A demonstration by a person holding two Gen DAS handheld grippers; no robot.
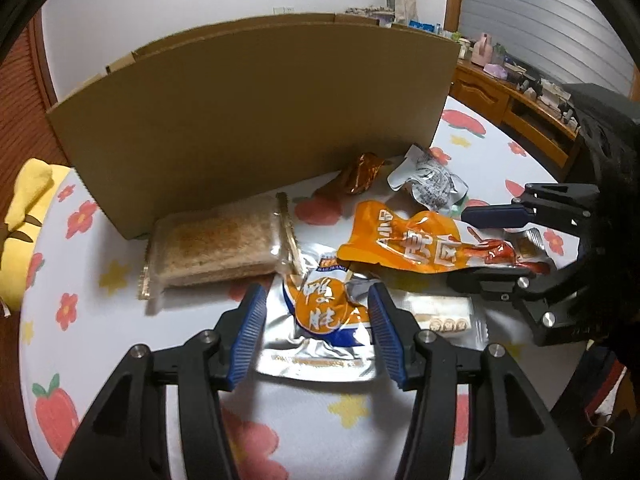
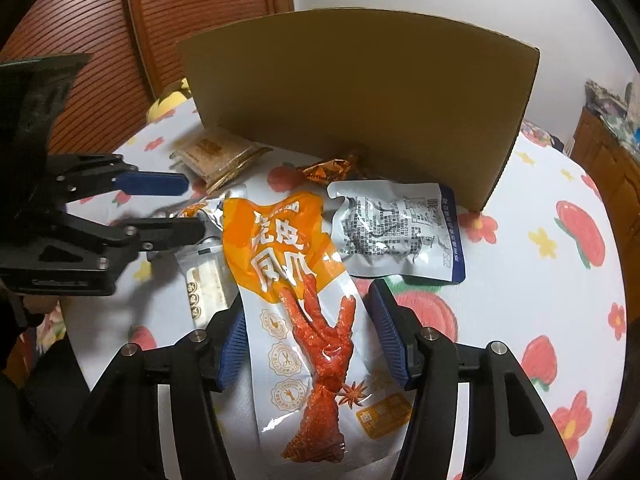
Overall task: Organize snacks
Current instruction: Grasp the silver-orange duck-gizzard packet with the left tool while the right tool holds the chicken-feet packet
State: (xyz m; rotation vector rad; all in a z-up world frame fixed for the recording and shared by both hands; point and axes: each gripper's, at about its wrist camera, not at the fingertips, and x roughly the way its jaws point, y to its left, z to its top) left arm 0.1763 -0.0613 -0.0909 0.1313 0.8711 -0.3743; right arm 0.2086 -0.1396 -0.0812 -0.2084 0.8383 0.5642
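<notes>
My left gripper (image 1: pixel 317 300) is open, its blue pads on either side of a silver-and-orange duck snack pouch (image 1: pixel 320 332) lying on the table. My right gripper (image 2: pixel 306 302) is open around an orange chicken-foot pouch (image 2: pixel 304 304); that pouch also shows in the left wrist view (image 1: pixel 416 246). A clear pack of brown biscuit (image 1: pixel 218 246) lies by the cardboard box (image 1: pixel 256 112). A small amber wrapper (image 1: pixel 356 174), a silver pouch (image 1: pixel 430 180) and a clear pack of small round sweets (image 1: pixel 444 316) lie nearby.
The round table has a white cloth with red flowers and fruit (image 1: pixel 340 412). The open cardboard box (image 2: pixel 360 92) stands at the back. A yellow cushion (image 1: pixel 24 216) sits at the left, wooden cabinets (image 1: pixel 516 100) at the right.
</notes>
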